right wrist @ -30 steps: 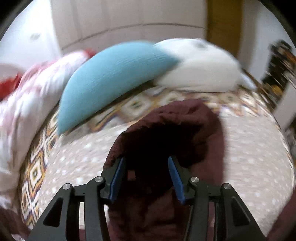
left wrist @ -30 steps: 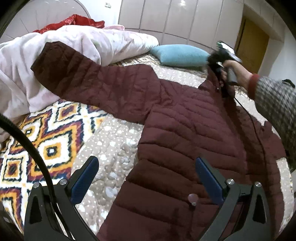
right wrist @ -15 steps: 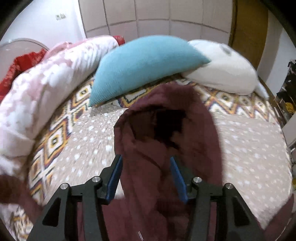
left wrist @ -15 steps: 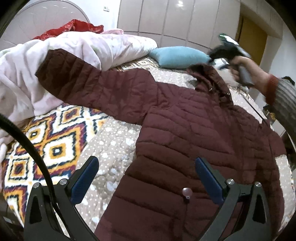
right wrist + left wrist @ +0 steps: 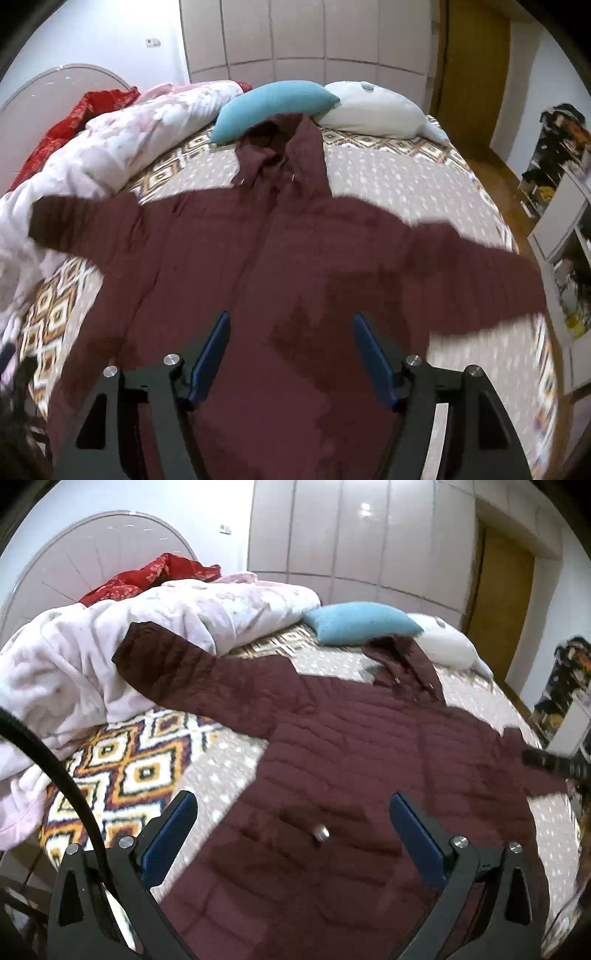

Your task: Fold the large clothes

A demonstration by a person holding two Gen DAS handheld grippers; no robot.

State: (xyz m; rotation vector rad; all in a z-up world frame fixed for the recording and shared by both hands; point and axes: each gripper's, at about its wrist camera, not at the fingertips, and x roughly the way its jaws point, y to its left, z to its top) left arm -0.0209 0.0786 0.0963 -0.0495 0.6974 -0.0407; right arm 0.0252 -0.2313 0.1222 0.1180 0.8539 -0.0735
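Observation:
A dark maroon quilted jacket (image 5: 280,258) lies spread flat on the bed, both sleeves stretched out and its hood (image 5: 284,144) up by the pillows. In the left wrist view the same jacket (image 5: 369,746) fills the middle, one sleeve resting on the pink duvet. My left gripper (image 5: 291,834) hangs open above the jacket's lower part, holding nothing. My right gripper (image 5: 291,350) is above the jacket's middle, its jaws opening with no cloth between the pads. A dark piece of the right gripper shows at the right edge of the left wrist view.
A rumpled pink duvet (image 5: 122,144) and red cloth (image 5: 70,122) lie along the left side of the bed (image 5: 399,173). A blue pillow (image 5: 273,103) and a white cushion (image 5: 373,110) sit at the far end. Shelves (image 5: 565,236) stand to the right, wardrobes behind.
My right gripper let go of the hood and drew back fast over the jacket, its jaws widening. The hood now lies flat. My left gripper pulled back and rose a little.

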